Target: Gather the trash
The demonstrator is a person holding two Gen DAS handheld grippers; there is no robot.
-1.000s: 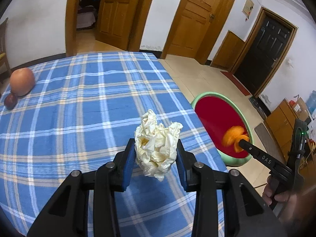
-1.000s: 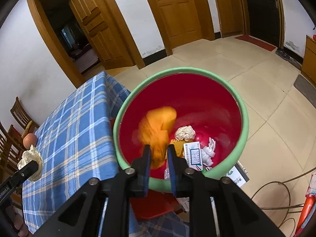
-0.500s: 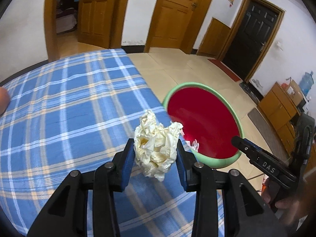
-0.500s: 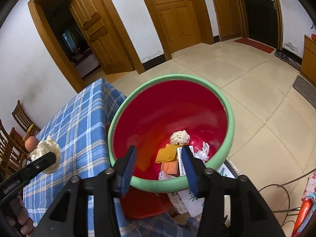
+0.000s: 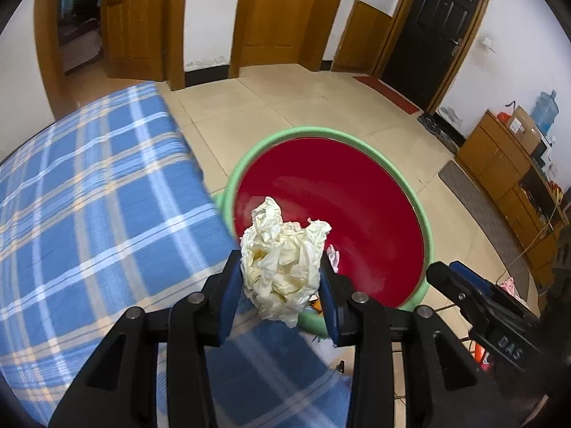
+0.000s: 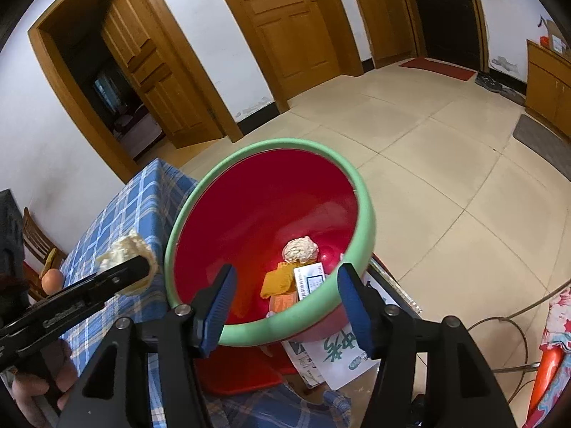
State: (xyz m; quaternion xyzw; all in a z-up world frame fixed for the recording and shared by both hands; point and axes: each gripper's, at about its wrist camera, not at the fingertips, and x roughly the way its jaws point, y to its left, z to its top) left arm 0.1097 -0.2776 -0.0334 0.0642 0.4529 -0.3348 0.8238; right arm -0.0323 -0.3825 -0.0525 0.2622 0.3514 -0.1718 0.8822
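Paper wad [image 5: 282,264] was clamped between the pads of the left gripper [image 5: 280,301], held at the table [image 5: 89,192] edge just short of the bin [image 5: 424,228] rim. The right gripper [image 6: 285,306] hung empty with its fingers spread wide over the near rim, above scraps lying on the bin floor. A sound drop probably required carrying the wad past the green rim to the middle of the red interior before releasing, with the right gripper drawn aside to clear the path.
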